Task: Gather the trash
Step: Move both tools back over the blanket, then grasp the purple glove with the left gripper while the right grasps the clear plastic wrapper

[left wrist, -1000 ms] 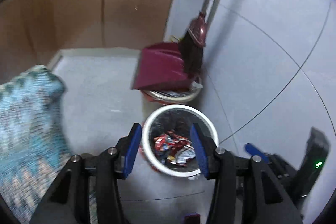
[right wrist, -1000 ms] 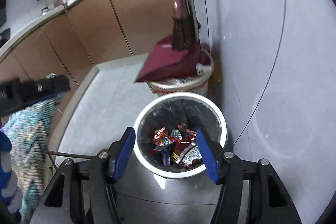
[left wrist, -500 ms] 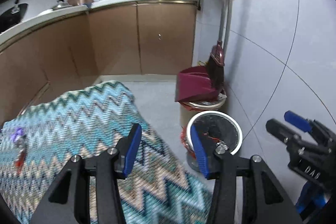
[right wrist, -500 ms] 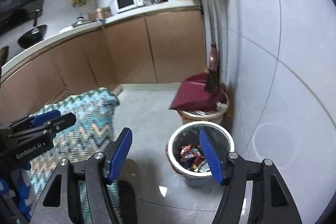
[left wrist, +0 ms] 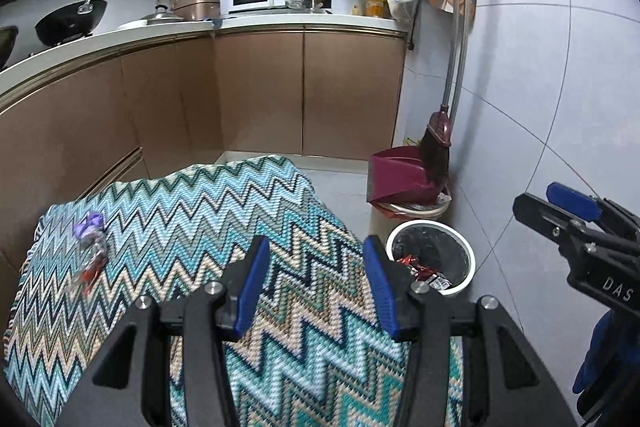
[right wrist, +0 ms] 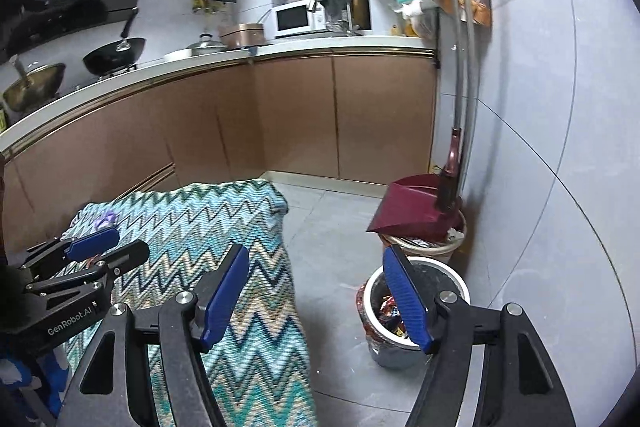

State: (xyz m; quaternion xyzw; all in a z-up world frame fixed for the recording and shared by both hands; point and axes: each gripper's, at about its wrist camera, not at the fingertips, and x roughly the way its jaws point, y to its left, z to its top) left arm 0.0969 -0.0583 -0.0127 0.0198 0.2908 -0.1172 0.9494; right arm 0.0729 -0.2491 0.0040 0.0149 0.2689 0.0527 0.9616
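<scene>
A white-rimmed trash bin [left wrist: 468, 259] with wrappers inside stands on the floor by the wall; it also shows in the right wrist view [right wrist: 456, 277]. A clear wrapper with purple and red bits [left wrist: 90, 251] lies at the far left of the zigzag-patterned cloth [left wrist: 224, 219]; only its purple tip [right wrist: 106, 218] shows in the right wrist view. My left gripper [left wrist: 316, 285] is open and empty above the cloth. My right gripper [right wrist: 316, 297] is open and empty, between the cloth's edge and the bin.
A maroon dustpan [left wrist: 400, 179] and broom [left wrist: 438, 147] rest on a second bin [right wrist: 424, 245] against the tiled wall. Brown cabinets [left wrist: 260, 95] under a counter run behind. Grey floor [right wrist: 332, 247] lies between cloth and bins.
Both grippers have risen and pulled back from over the trash bin. The cloth-covered surface and the kitchen have come into view. Both stay open and empty.
</scene>
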